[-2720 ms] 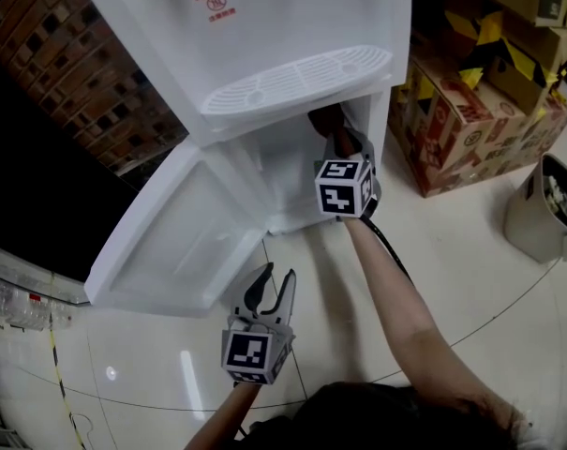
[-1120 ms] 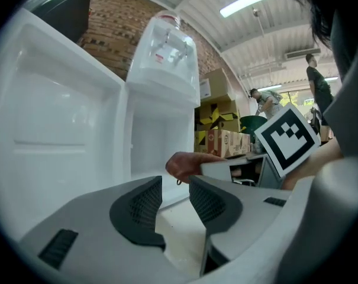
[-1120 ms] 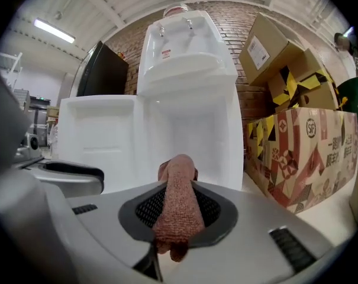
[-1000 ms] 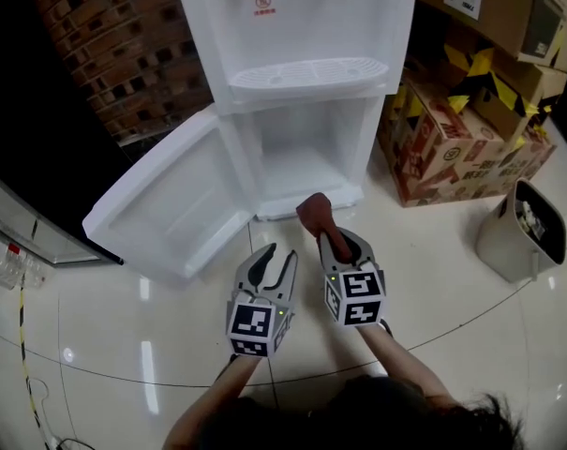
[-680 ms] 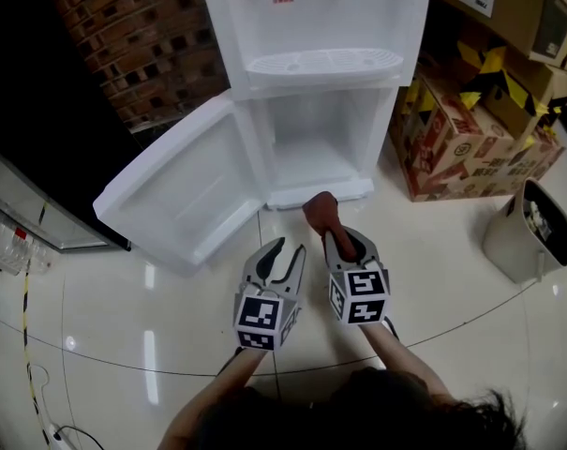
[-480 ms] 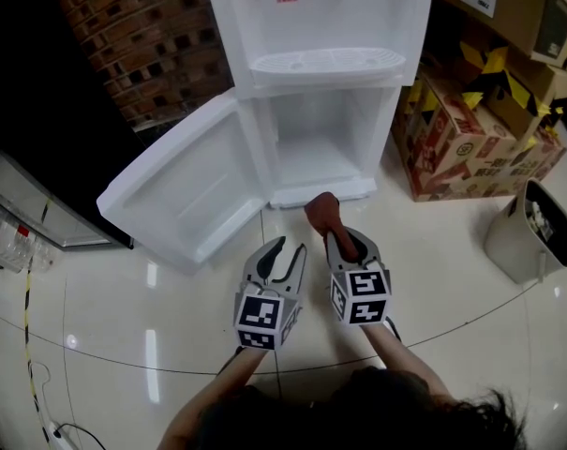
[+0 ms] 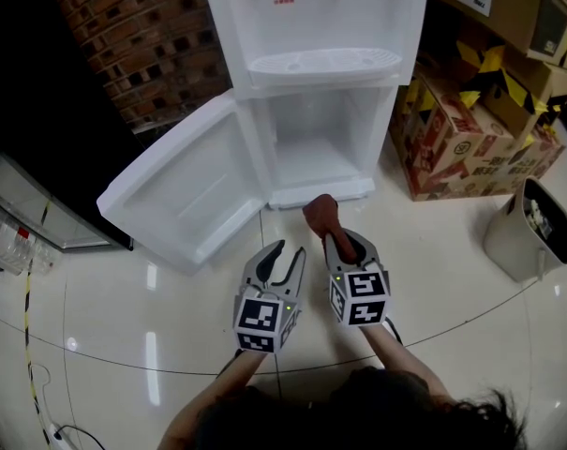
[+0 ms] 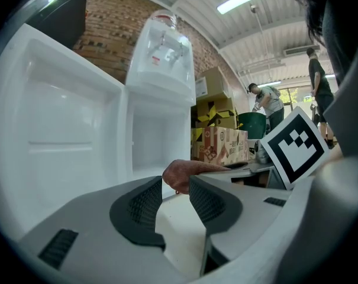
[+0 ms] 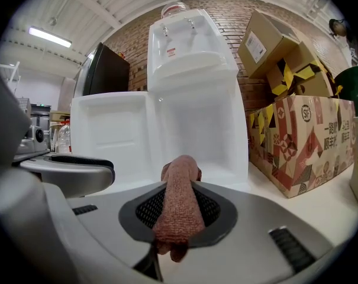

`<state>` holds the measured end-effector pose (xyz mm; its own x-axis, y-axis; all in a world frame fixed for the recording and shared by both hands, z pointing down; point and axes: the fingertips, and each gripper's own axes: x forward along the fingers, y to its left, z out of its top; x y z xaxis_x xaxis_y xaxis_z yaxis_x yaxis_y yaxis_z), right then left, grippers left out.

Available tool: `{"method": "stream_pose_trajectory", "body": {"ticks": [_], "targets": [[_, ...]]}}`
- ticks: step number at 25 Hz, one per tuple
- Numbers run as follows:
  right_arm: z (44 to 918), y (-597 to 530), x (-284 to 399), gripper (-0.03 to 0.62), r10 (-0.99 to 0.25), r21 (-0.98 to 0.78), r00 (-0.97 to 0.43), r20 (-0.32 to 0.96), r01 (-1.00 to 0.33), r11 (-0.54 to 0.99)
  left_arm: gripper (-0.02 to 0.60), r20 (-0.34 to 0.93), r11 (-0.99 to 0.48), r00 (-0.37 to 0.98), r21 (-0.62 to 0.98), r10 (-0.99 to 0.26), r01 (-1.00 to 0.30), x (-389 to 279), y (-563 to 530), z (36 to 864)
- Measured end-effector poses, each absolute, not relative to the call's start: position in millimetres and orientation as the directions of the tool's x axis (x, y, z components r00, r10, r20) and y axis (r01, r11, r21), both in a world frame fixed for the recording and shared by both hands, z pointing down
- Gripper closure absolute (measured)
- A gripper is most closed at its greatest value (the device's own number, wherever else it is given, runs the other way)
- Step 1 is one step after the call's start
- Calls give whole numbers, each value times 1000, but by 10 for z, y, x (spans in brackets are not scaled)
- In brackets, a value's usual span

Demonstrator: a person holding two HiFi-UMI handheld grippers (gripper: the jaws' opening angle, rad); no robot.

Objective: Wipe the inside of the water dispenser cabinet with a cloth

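Note:
The white water dispenser (image 7: 320, 26) stands on the floor with its lower cabinet (image 7: 313, 148) open and bare inside. Its door (image 7: 185, 195) is swung out to the left. My right gripper (image 7: 337, 242) is shut on a reddish-brown cloth (image 7: 322, 216), held over the floor just in front of the cabinet. In the right gripper view the cloth (image 9: 179, 203) runs between the jaws, pointing at the cabinet (image 9: 193, 129). My left gripper (image 7: 281, 261) hovers beside the right one, open and holding nothing; in its own view the gripper (image 8: 176, 188) has the cloth (image 8: 184, 173) just beyond its tips.
Printed cardboard boxes (image 7: 470, 129) are stacked right of the dispenser. A beige bin (image 7: 531, 232) stands at the far right. A brick wall (image 7: 142, 45) is behind on the left. People (image 8: 267, 102) stand far off in the left gripper view.
The right gripper has pulled the cloth out of the cabinet and back over the floor beside the left gripper. Over the last half second nothing has visibly moved.

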<state>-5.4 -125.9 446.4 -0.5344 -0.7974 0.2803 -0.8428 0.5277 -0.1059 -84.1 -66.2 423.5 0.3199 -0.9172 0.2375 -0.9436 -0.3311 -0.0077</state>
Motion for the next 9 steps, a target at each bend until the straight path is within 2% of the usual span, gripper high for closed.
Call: {"method": "stream_pose_trajectory", "body": {"ticks": [9], "targets": [[4339,-1233,-114,516,-792,-118,-546,273,-836,536,460,240,-337,326,-7,-914,-941,-825,-655,4229]]}}
